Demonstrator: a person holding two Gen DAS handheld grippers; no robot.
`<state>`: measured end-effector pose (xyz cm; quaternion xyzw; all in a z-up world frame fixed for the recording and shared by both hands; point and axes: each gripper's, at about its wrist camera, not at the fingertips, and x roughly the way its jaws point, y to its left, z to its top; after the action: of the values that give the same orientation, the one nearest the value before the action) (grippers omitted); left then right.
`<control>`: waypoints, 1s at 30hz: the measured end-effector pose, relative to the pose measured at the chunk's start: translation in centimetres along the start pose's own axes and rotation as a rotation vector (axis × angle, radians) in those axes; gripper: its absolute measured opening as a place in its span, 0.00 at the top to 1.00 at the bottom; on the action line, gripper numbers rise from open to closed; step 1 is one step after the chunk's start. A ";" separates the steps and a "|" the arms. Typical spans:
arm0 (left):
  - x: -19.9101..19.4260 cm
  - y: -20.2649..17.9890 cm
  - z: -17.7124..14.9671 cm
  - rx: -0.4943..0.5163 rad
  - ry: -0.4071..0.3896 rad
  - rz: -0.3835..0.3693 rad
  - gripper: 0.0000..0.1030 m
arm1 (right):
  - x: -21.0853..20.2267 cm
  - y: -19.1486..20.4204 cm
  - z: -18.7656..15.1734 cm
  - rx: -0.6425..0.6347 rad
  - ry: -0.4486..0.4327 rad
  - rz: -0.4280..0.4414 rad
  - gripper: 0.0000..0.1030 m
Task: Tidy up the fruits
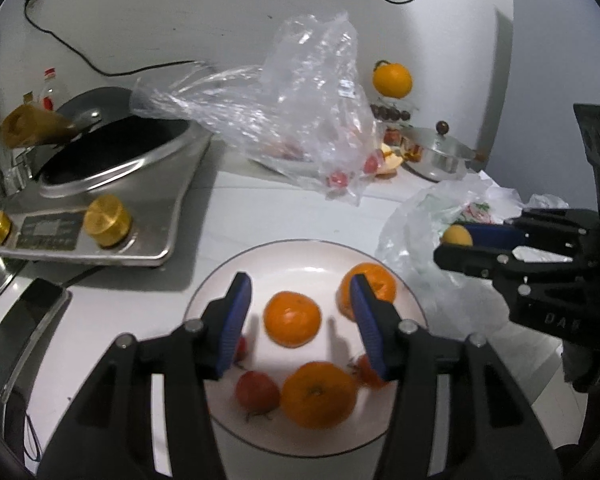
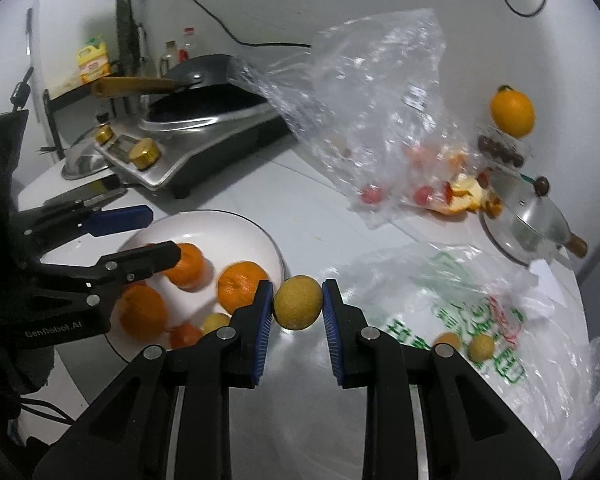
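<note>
Blue pads of the right gripper press on both sides of a small yellow fruit, held clear of the white counter; seen from the left wrist, the same fruit shows at 3 o'clock, pinched at the tip of that gripper

Below the left gripper lies a white plate, and its jaws stand partly apart with nothing between them. Through the gap shows one orange; a second orange sits at 1 o'clock of it, half behind the right-hand pad, and a third at 6 o'clock. A red fruit lies just beside the third orange at its 9 o'clock, and another red one peeks from behind the pad at 3 o'clock. In the right wrist view a small yellow fruit also rests on the plate, near the rim

Off the plate at 3 o'clock spreads a printed bag with two small fruits on it. At 12 o'clock a clear bag stands crumpled, red fruit and peel at its foot. A cooker with a pan sits at 10 o'clock, a lidded pot at 2 o'clock, and a large orange on a stand behind it
</note>
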<state>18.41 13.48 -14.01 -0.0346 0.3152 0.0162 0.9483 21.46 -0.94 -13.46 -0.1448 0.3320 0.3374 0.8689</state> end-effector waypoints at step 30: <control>-1.7 4.3 -3.0 -0.064 0.007 0.051 0.49 | 5.1 6.6 -0.6 -0.053 0.076 0.159 0.74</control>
<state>15.05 17.52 -15.64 -0.0567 0.3185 0.0503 0.9449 19.44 6.10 -17.55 -0.1534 0.3660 0.4083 0.8221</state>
